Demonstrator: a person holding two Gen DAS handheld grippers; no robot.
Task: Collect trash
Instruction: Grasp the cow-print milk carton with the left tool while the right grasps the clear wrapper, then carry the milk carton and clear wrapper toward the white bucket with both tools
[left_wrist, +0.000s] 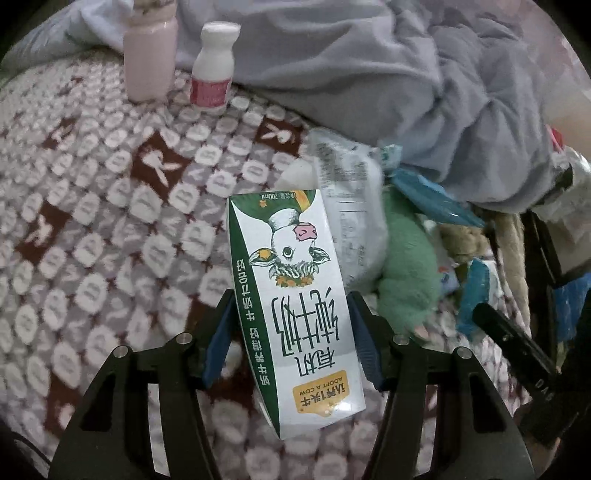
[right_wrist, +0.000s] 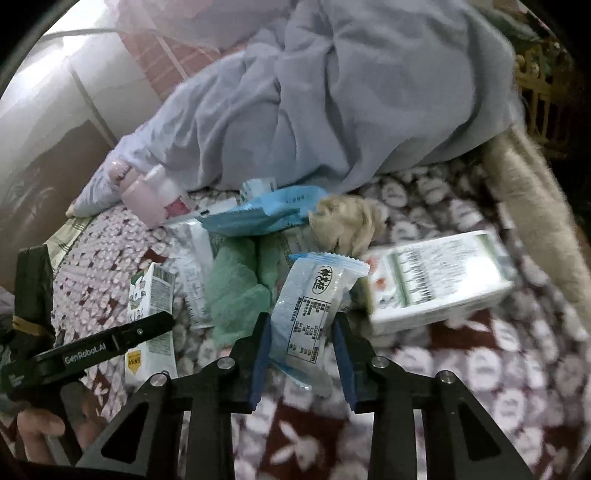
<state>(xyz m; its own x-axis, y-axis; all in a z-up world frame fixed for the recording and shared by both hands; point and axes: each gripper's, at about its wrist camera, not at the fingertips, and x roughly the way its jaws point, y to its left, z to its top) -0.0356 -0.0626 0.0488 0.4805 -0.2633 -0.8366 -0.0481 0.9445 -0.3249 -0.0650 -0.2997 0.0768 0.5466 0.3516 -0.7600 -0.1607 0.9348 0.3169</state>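
Trash lies scattered on the patterned bed blanket (left_wrist: 92, 221). Left tool (left_wrist: 291, 306) straddles the milk carton (left_wrist: 291, 295), long axis toward 12 o'clock, pads apparently touching its sides. Right tool (right_wrist: 301, 332) pinches the clear snack wrapper (right_wrist: 314, 295), pointing toward 1 o'clock.
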